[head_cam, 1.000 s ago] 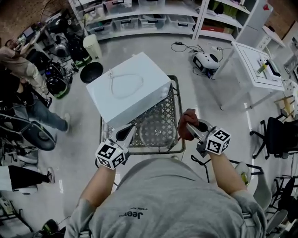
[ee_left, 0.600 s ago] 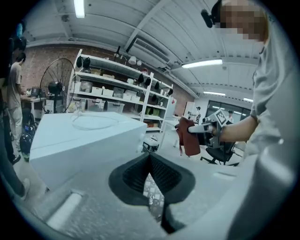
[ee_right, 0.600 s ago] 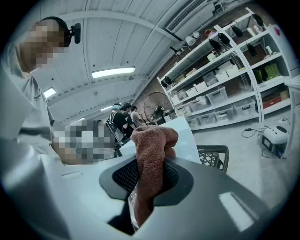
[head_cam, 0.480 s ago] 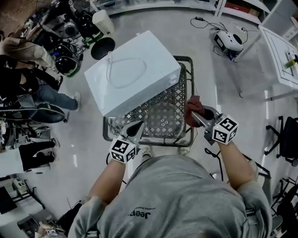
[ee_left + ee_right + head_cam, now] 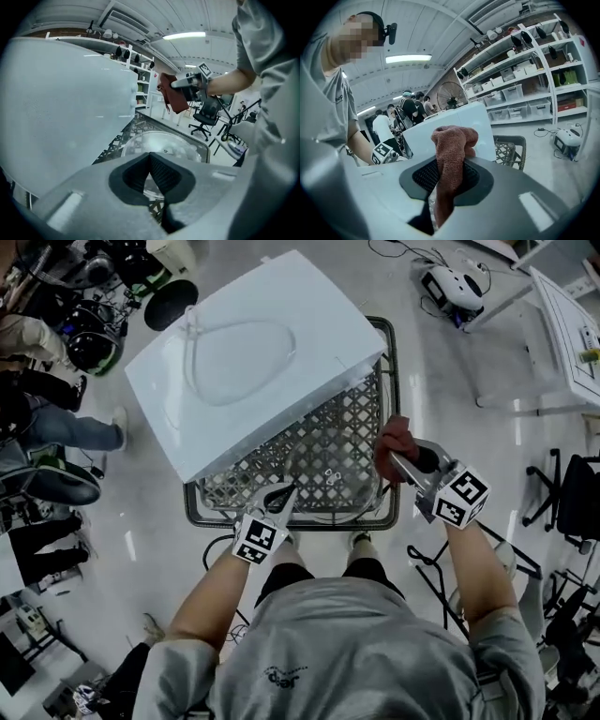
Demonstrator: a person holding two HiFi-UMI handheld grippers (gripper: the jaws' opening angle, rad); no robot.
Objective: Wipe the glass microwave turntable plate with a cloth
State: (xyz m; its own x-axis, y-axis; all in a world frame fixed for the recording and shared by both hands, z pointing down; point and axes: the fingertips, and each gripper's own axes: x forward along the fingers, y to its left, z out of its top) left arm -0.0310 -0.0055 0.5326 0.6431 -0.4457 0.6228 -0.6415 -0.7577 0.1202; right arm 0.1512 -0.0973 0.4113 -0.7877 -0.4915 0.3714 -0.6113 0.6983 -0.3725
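Observation:
The clear glass turntable plate lies flat on the metal mesh cart top, in front of the white microwave. My left gripper sits at the plate's near rim. In the left gripper view its jaws are closed together, with the rim of the plate between the pads. My right gripper hangs over the cart's right edge, shut on a reddish-brown cloth. The cloth bunches upward out of the right gripper, above and apart from the plate.
The microwave covers the far left of the cart. A white table and a black office chair stand to the right. People and equipment crowd the left side. A black stool is beyond the microwave.
The head view has shifted and come closer over the cart. My left gripper has closed in on the plate's near rim. The right gripper still holds the cloth by the cart's right edge.

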